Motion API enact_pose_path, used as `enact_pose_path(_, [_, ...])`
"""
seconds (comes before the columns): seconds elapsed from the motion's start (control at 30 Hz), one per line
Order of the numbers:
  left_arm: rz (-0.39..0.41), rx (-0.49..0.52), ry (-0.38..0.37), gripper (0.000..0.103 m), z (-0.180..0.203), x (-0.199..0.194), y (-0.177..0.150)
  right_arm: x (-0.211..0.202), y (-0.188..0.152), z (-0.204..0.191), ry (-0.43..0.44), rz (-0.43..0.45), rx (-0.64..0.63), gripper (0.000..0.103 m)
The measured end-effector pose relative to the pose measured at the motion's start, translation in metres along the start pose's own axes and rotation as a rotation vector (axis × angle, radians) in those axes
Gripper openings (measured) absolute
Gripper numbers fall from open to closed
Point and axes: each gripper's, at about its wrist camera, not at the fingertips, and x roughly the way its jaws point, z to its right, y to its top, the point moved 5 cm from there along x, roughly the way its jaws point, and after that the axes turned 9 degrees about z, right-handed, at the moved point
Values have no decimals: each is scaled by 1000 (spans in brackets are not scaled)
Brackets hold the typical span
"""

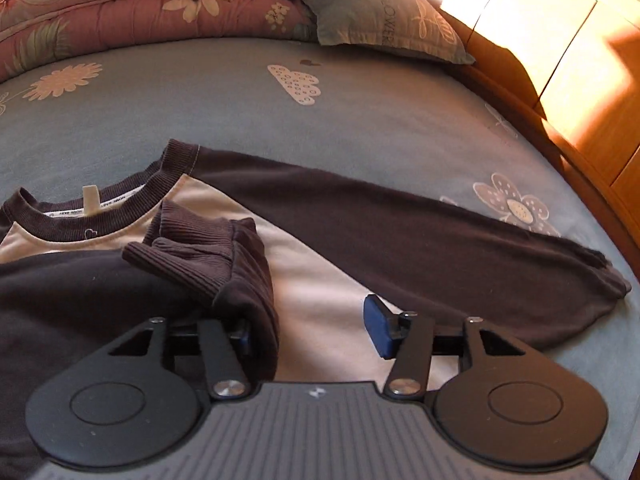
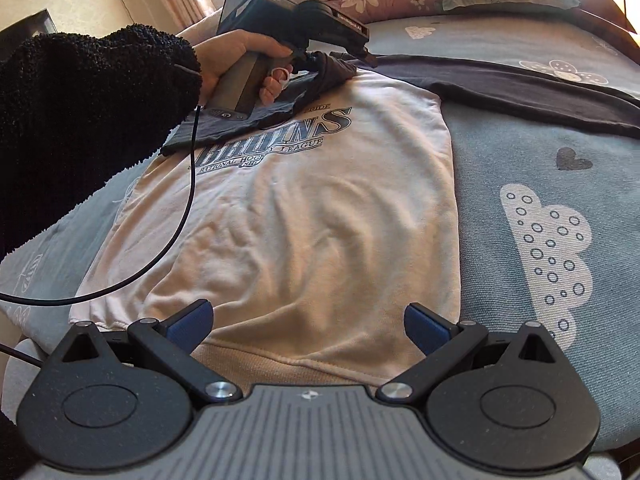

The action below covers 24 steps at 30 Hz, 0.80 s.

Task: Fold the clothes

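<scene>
A cream sweatshirt (image 1: 316,268) (image 2: 304,208) with dark brown sleeves and a printed chest lies flat on the bed. One sleeve is folded in over the chest. Its ribbed cuff (image 1: 196,252) drapes over the left finger of my left gripper (image 1: 312,330), which stands open; that finger's pad is mostly hidden by the cloth. The other sleeve (image 1: 420,240) (image 2: 520,88) stretches straight out to the side. In the right wrist view, my left gripper (image 2: 362,54) sits at the collar end. My right gripper (image 2: 308,324) hovers open over the hem with nothing between its fingers.
A blue-grey sheet (image 1: 240,104) with flower and cloud prints covers the bed. A pillow (image 1: 384,12) and a folded floral quilt (image 1: 140,12) lie at the far end, beside a wooden headboard (image 1: 560,60). A hand (image 2: 236,56) in a black fuzzy sleeve (image 2: 80,100) holds the left gripper; its cable (image 2: 188,184) trails over the shirt.
</scene>
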Motion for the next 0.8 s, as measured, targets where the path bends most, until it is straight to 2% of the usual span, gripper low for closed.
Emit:
enact_pose_path(0.07, [-37, 42, 2, 58, 6, -2, -7, -3, 0, 0, -7, 4, 0, 103])
enact_pose_path(0.13, [-67, 30, -15, 65, 8, -8, -10, -7, 1, 0, -10, 11, -1, 103])
enact_pose_path(0.17, [-82, 23, -23, 65, 9, -12, -12, -9, 1, -1, -11, 15, -2, 103])
enact_pose_path(0.23, [-105, -29, -43, 70, 6, -21, -15, -14, 2, -2, -13, 25, -3, 103])
enact_pose_path(0.33, [-131, -121, -103, 71, -1, -41, -23, -21, 4, -5, -15, 38, -8, 103])
enact_pose_path(0.4, [-108, -109, -105, 71, -4, -61, -28, -25, 5, -8, -20, 44, -18, 103])
enact_pose_path(0.47, [-64, -43, -83, 72, -9, -84, -35, -30, 5, -10, -33, 51, -30, 103])
enact_pose_path(0.53, [-40, -26, -49, 72, -23, -105, -42, -35, 4, -10, -47, 59, -34, 103])
enact_pose_path(0.7, [36, 8, 150, 72, -87, -159, -59, -41, 11, -10, -77, 72, -52, 103])
enact_pose_path(0.8, [42, -18, 218, 75, -123, -170, -76, -44, 15, -10, -95, 79, -64, 103])
